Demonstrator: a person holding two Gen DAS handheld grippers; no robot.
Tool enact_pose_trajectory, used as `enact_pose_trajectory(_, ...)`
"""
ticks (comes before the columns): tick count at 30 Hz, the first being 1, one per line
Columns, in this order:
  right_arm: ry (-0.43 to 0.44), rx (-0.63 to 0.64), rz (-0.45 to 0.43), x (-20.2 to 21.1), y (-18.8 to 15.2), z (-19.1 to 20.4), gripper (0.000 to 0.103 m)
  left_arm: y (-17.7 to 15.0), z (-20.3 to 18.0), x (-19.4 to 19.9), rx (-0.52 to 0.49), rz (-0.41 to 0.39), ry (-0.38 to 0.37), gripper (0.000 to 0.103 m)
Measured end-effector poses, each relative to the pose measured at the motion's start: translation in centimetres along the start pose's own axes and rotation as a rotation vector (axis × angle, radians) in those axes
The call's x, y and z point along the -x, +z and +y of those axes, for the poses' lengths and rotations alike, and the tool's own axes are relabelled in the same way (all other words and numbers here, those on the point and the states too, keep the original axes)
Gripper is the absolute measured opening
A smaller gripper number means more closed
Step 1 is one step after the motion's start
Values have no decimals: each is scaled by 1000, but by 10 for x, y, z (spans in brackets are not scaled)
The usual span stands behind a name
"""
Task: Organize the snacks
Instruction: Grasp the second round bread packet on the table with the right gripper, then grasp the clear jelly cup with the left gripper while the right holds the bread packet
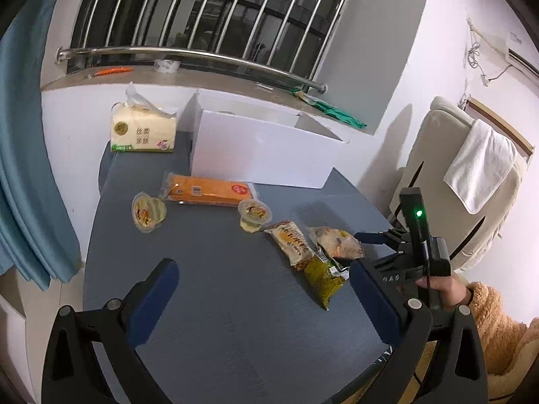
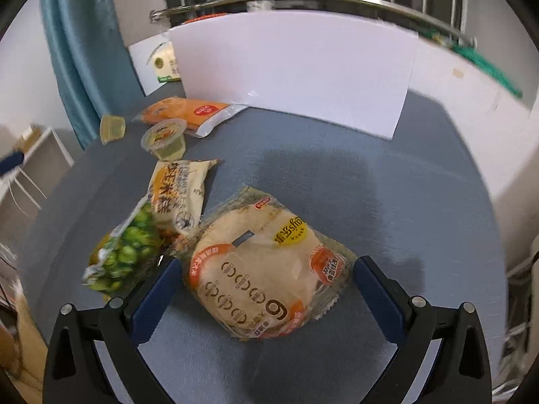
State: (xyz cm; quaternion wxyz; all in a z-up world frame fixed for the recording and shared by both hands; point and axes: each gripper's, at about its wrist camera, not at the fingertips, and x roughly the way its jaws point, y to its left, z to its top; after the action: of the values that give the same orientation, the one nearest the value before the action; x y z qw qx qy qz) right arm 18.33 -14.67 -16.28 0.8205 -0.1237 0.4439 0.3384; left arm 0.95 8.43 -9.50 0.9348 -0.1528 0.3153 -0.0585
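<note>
snacks lie loose on the table (image 1: 219, 303), none boxed. right claw (image 2: 262, 289) released, straddling the round bread packet (image 2: 266, 269): pickup in hand. next: clench, lift, carry to the white box (image 2: 293, 67). left claw (image 1: 262, 299) released, grasping nothing.

Tissue pack (image 2: 165, 64) half hidden behind white box (image 2: 293, 67); green pea bag (image 2: 126, 252) motion-blurred, print unreadable.

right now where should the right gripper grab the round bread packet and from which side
Across its wide middle, coming from the near edge. The bread packet lies flat between the open fingers of the right gripper; the green pea bag crowds its left side, so close in straight.
</note>
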Motion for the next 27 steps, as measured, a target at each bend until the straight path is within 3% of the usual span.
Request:
enact_pose_trajectory(3, 15, 11, -20, 0, 0, 2, 101, -1, 3, -2, 10, 5, 1, 103)
enact_pose_trajectory(6, 13, 32, -35, 5, 0, 5, 81, -2, 6, -5, 17, 12, 10, 103)
enact_pose_trajectory(7, 22, 32, -37, 6, -1, 6, 79, -2, 7, -6, 18, 15, 11, 103)
enact_pose_trajectory(16, 54, -5, -129, 47, -4, 6, 77, 14, 41, -36, 35, 52, 89, 103)
enact_pose_trajectory(22, 61, -20, -224, 91, -8, 12, 77, 38, 86, -84, 35, 112, 182, 103)
enact_pose_trajectory(27, 58, -34, -259, 107, -9, 13, 77, 50, 118, -113, 77, 157, 192, 102)
